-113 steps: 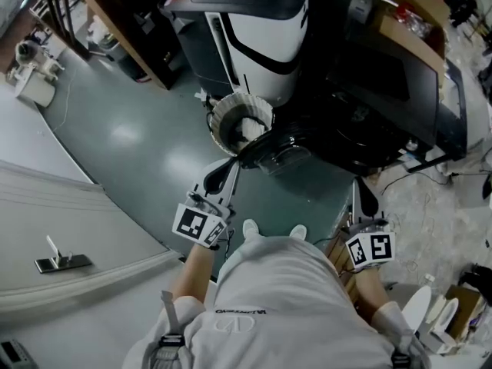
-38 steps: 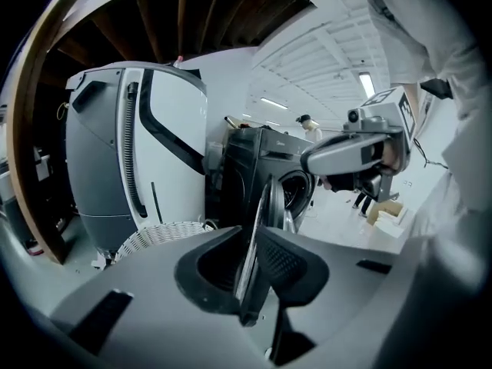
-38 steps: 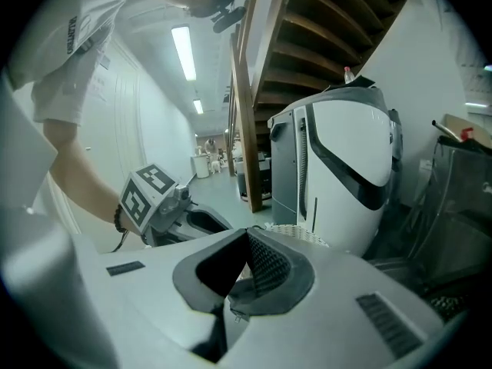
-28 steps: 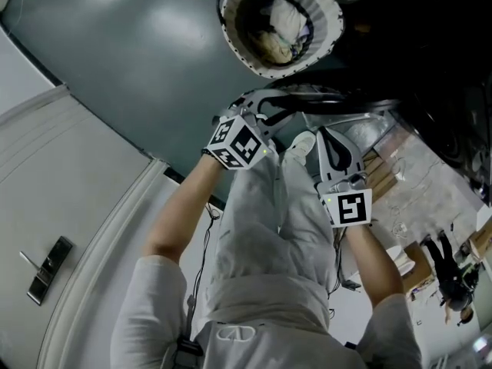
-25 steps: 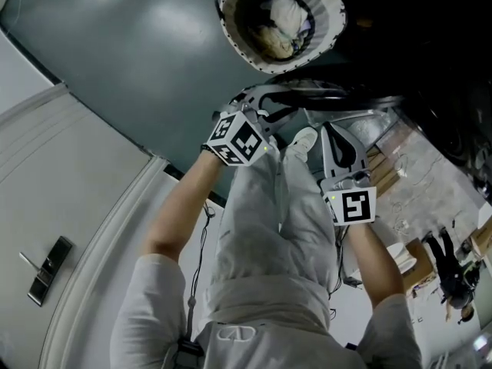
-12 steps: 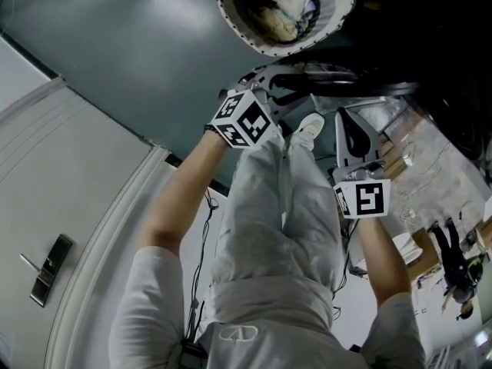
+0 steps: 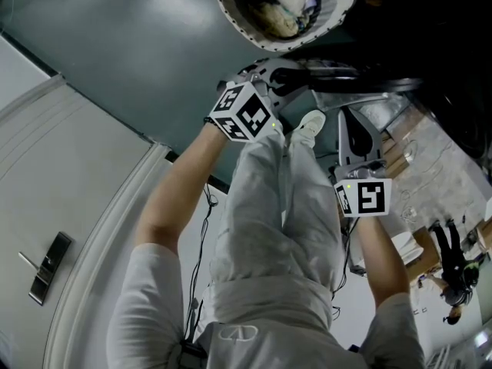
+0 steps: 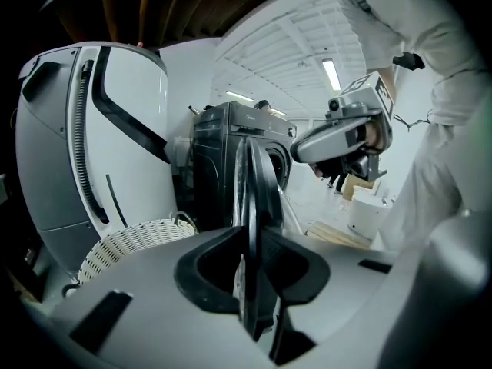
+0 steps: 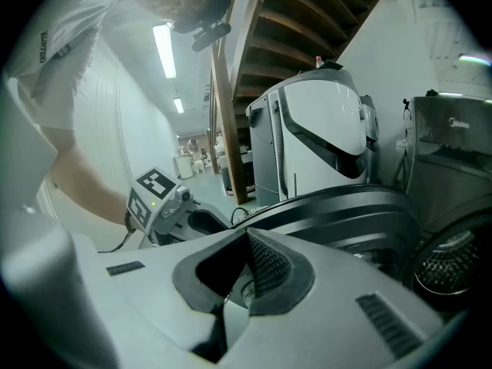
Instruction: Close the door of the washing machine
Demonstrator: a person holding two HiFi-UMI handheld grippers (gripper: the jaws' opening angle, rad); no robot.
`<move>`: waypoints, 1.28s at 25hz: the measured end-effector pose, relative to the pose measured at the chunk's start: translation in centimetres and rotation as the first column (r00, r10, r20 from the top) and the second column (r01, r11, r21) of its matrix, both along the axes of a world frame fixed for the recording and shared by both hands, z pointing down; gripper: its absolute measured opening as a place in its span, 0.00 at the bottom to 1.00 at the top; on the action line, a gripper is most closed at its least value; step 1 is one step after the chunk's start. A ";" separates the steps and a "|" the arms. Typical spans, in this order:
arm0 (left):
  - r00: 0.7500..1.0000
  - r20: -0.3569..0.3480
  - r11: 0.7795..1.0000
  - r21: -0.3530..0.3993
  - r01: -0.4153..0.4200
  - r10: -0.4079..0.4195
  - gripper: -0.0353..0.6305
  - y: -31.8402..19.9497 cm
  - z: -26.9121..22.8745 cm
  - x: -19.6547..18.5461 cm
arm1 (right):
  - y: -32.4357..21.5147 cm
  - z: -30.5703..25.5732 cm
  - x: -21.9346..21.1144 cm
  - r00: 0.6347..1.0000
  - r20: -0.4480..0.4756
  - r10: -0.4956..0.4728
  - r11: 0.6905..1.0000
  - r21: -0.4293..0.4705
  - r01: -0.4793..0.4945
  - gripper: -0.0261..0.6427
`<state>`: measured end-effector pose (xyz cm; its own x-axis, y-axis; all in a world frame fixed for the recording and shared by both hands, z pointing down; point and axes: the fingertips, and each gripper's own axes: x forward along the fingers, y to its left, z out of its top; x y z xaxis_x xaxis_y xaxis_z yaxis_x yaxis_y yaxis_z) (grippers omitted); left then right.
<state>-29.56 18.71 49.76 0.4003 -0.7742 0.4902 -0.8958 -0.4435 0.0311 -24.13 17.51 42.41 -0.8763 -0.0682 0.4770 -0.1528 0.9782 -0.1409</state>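
A grey-green workshop floor (image 7: 115,44) runs under the person, and the dark washing machine (image 8: 223,148) stands at the far side. Its door (image 8: 250,179) hangs swung out, seen edge-on, so the closing itself is not done. Only the grip is made: the left gripper (image 8: 250,275) has just been closing its jaws and now pinches the door's rim between them. The right gripper (image 9: 246,241) hovers just right of the door, jaws together on nothing. The swing and the latch look to be what remains. A wicker basket (image 7: 265,44) of laundry sits just left of the door, probably outside its path. The person's legs (image 7: 277,206) stand close on the near side.
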 end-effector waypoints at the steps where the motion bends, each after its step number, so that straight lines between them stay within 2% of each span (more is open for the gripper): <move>1: 1.000 0.002 1.000 -0.002 0.001 -0.001 0.16 0.1 0.0 0.1 | 0.0 0.1 0.1 1.000 -0.002 0.001 1.000 0.002 -0.001 0.06; 21: 0.995 -0.010 0.994 -0.037 0.102 -0.103 0.16 1.8 0.2 4.0 | -1.6 0.0 5.4 0.988 -0.034 0.149 0.988 0.050 -0.147 0.06; 24: 0.993 -0.011 0.992 -0.047 0.120 -0.120 0.16 2.1 0.2 5.0 | -2.0 -0.4 6.2 0.980 -0.024 0.196 0.980 0.038 -0.195 0.06; 32: 0.986 -0.006 0.983 -0.084 0.165 -0.166 0.16 2.7 0.2 7.4 | -2.2 -0.1 8.5 0.974 -0.033 0.225 0.974 0.035 -0.224 0.06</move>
<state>-22.12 21.43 49.94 0.2766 -0.7873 0.5510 -0.9559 -0.2842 0.0736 -15.64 15.29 42.28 -0.8187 -0.2763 0.5033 -0.3737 0.9219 -0.1017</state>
